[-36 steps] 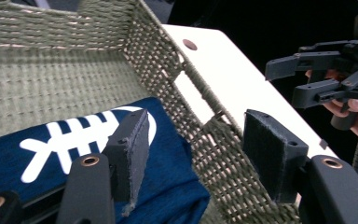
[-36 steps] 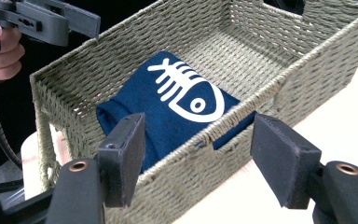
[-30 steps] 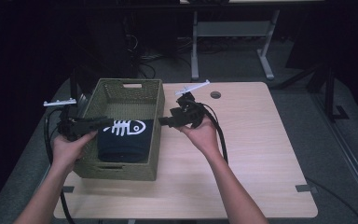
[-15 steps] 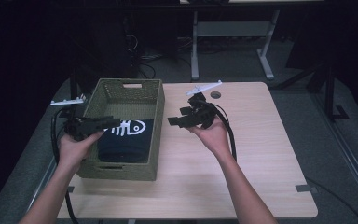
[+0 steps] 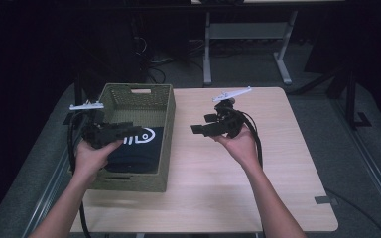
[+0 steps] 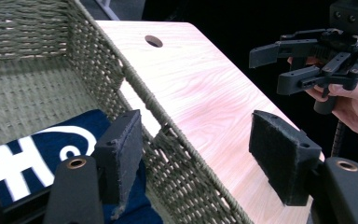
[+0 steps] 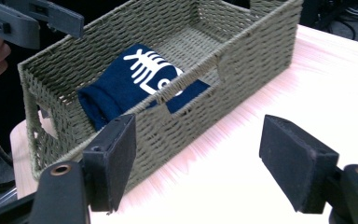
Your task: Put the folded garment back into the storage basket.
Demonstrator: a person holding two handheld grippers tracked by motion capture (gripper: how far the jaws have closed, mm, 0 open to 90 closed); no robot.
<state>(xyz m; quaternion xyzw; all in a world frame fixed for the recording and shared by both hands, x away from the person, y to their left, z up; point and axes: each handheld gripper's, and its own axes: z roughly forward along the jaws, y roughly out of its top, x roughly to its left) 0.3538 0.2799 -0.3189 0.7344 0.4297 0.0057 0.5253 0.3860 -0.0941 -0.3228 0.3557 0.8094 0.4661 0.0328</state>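
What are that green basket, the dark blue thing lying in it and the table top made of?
The basket looks like olive-green woven cord or paper rope, matte: braided rows and a twisted rim show. The folded cloth inside looks like soft navy fabric, perhaps cotton, with a white print; its edges are rounded and limp. The table top looks like pale wood or wood-look laminate, smooth with visible grain.

Hidden in the high view behind the left gripper (image 5: 129,130) and its hand: the nine o'clock half of the white print on the folded navy cloth (image 5: 139,151). Cut off at the bottom and nine o'clock edges of the left gripper view: that same cloth (image 6: 37,149). Screened in the right gripper view by the near wall of the woven basket (image 7: 242,51): the cloth's (image 7: 135,84) lower fold. Too dark to make out: the room beyond the table (image 5: 258,178), toward twelve o'clock.
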